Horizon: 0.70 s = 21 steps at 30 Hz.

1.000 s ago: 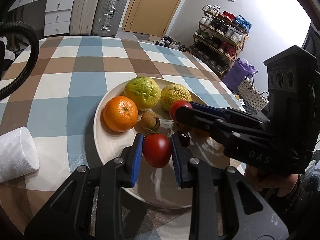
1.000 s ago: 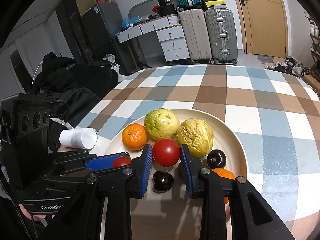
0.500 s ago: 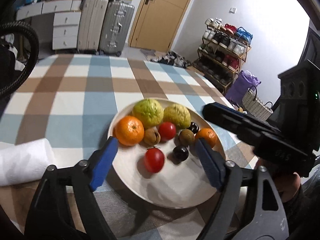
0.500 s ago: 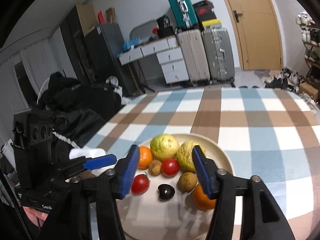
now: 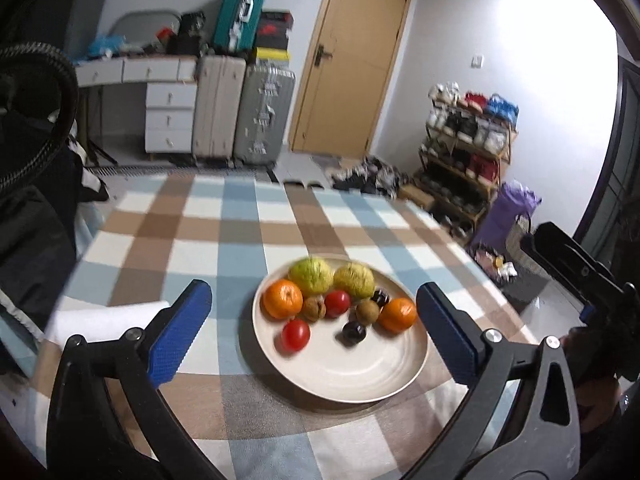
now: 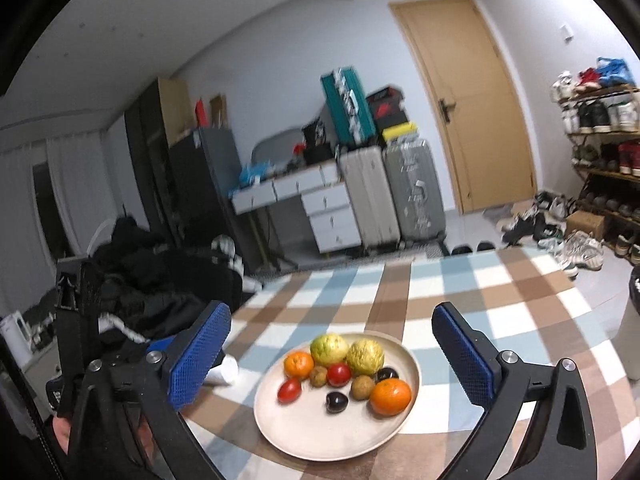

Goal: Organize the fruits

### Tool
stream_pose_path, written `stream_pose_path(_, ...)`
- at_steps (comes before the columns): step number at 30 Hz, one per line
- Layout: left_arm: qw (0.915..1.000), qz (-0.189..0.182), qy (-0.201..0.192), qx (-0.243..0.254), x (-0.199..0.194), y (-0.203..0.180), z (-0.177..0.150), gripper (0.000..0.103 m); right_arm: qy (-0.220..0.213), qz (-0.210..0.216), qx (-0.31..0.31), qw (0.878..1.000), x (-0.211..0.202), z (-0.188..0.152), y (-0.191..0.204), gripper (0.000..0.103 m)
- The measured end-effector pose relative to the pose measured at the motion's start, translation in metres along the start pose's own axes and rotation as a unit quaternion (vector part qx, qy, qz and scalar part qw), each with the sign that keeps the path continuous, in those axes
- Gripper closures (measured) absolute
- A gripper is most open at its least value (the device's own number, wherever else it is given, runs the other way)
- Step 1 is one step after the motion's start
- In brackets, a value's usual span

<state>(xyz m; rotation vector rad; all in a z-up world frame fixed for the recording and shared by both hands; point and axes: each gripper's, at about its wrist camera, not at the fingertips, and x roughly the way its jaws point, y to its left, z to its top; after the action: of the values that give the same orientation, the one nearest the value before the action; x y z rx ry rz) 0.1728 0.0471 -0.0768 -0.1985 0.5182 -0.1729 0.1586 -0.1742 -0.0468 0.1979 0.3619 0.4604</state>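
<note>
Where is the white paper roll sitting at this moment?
The paper roll lies on the checked tablecloth outside the plate, on the plate's left in both wrist views, nearest the left-hand orange and partly hidden by gripper fingers.

I work in a home room: suitcases [image 6: 392, 196] beside a drawer desk [image 6: 320, 208], loaded shoe rack [image 5: 468, 152], checked tablecloth [image 5: 240, 232].

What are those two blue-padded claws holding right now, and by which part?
Nothing. The left gripper and the right gripper both have their jaws spread wide with only air between them, and all the fruit lies loose on the plate.
</note>
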Motion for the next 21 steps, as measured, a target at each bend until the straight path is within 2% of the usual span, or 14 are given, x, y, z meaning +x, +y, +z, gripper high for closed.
stream_pose_path(6,0.9958,0.037,-0.079,0.027,-0.054,-0.022,0.009,0.001,-0.040,-0.013,-0.012,0.999,-0.042,0.007,0.008,0.000)
stream_pose_path(10,0.9916,0.053,-0.111,0.040,-0.080,-0.037,0.009,0.001,-0.071,-0.021,-0.027,0.997,-0.070,0.007,0.015,0.000)
stream_pose_path(16,0.9847,0.078,-0.149,0.046,-0.109,-0.049,-0.003,0.001,-0.097,-0.034,-0.049,0.993,-0.095,-0.003,0.023,0.000)
stream_pose_path(21,0.9859,0.081,-0.143,0.031,-0.109,-0.044,-0.016,0.001,-0.100,-0.052,-0.065,0.992,-0.096,-0.015,0.021,0.000)
